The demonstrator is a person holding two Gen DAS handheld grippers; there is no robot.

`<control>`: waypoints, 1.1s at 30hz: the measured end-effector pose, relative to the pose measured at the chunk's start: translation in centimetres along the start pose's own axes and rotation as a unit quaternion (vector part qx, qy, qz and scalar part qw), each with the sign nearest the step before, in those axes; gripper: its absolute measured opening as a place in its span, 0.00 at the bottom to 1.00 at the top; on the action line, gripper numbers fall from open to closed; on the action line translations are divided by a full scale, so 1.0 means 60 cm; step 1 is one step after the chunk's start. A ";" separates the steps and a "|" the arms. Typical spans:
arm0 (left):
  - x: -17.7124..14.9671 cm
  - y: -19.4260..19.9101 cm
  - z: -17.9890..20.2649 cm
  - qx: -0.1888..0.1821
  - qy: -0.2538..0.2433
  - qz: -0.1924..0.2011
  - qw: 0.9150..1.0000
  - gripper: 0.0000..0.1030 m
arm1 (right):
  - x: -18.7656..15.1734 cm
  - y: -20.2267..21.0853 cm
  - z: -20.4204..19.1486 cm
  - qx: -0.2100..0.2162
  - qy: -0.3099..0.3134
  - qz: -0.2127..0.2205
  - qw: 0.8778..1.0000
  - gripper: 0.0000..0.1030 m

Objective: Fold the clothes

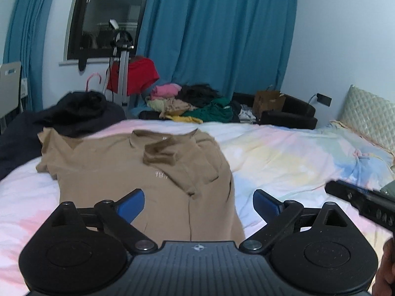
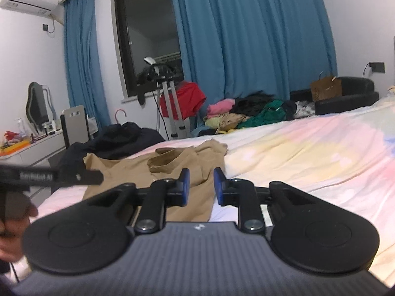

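1. My left gripper (image 1: pixel 198 203) hangs above the near end of the tan shirt (image 1: pixel 138 172), its blue fingers (image 1: pixel 130 204) spread wide with nothing between them.
2. The shirt lies spread on the bed (image 1: pixel 284 155), collar toward the far edge. Its right sleeve is folded in across the chest (the left sleeve is still out flat toward the dark clothes).
3. My right gripper (image 2: pixel 201 187) shows its fingers (image 2: pixel 185 185) drawn in to a narrow gap. The shirt's right edge lies behind that gap, but I cannot tell whether any cloth is pinched.
4. In the right wrist view the other gripper's black body crosses the left edge, with a hand (image 2: pixel 9 224) under it.
5. A heap of dark clothes (image 1: pixel 74 113) sits at the far left corner of the bed, touching the shirt's left shoulder.
6. Beyond the bed is a mixed pile of clothes (image 1: pixel 192 103), pink, yellow, green and black, in front of blue curtains (image 1: pixel 217 32).
7. A red garment (image 1: pixel 138 74) hangs over a stand by the dark window (image 1: pixel 108 14).
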State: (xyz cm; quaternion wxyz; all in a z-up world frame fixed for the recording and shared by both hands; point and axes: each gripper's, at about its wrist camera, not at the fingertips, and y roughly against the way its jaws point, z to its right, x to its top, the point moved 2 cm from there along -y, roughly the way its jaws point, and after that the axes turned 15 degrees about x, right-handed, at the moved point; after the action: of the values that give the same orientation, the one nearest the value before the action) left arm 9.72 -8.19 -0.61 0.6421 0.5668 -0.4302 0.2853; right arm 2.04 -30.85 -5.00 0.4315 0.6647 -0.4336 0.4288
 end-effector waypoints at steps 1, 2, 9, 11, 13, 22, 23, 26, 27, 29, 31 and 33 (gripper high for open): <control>-0.006 -0.005 -0.004 0.001 0.000 0.000 1.000 0.93 | 0.005 -0.016 -0.001 0.002 -0.003 -0.012 1.000 0.47; -0.012 -0.008 -0.017 0.006 -0.003 0.001 1.000 0.93 | 0.011 -0.034 0.000 0.007 -0.009 -0.022 1.000 0.82; -0.045 -0.040 -0.120 0.061 -0.011 0.008 0.998 0.95 | 0.053 -0.210 -0.006 0.033 -0.013 -0.065 0.997 1.00; -0.052 -0.059 -0.137 0.070 -0.010 0.003 0.997 0.95 | 0.063 -0.280 -0.009 0.030 0.018 -0.075 0.997 1.00; -0.061 -0.085 -0.158 0.074 0.009 -0.013 0.997 0.95 | 0.070 -0.357 -0.001 0.025 0.033 -0.091 0.995 0.94; -0.076 -0.162 -0.198 0.063 0.054 -0.045 0.996 0.95 | 0.042 -0.613 0.103 -0.074 -0.019 -0.179 0.981 0.58; -0.075 -0.164 -0.199 0.061 0.057 -0.046 0.995 0.95 | 0.036 -0.622 0.107 -0.068 -0.028 -0.187 0.980 0.42; -0.075 -0.168 -0.204 0.056 0.068 -0.050 0.995 0.95 | 0.028 -0.618 0.103 -0.033 -0.044 -0.182 0.982 0.10; -0.076 -0.168 -0.207 0.056 0.072 -0.049 0.995 0.95 | 0.030 -0.610 0.095 -0.015 -0.047 -0.172 0.984 0.08; -0.075 -0.167 -0.211 0.060 0.079 -0.049 0.994 0.95 | 0.032 -0.591 0.064 0.025 -0.023 -0.155 0.987 0.08; -0.073 -0.166 -0.216 0.065 0.088 -0.049 0.993 0.95 | 0.031 -0.574 0.030 0.058 0.005 -0.147 0.987 0.08; -0.071 -0.162 -0.220 0.069 0.096 -0.049 0.992 0.95 | 0.021 -0.574 0.009 0.079 0.001 -0.162 0.984 0.08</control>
State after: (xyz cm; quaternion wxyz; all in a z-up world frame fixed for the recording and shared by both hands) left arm 19.07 3.27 -8.88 0.6530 0.6002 -0.3173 0.3357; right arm 35.09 -22.93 -10.90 0.4416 0.7576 -0.2846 0.3874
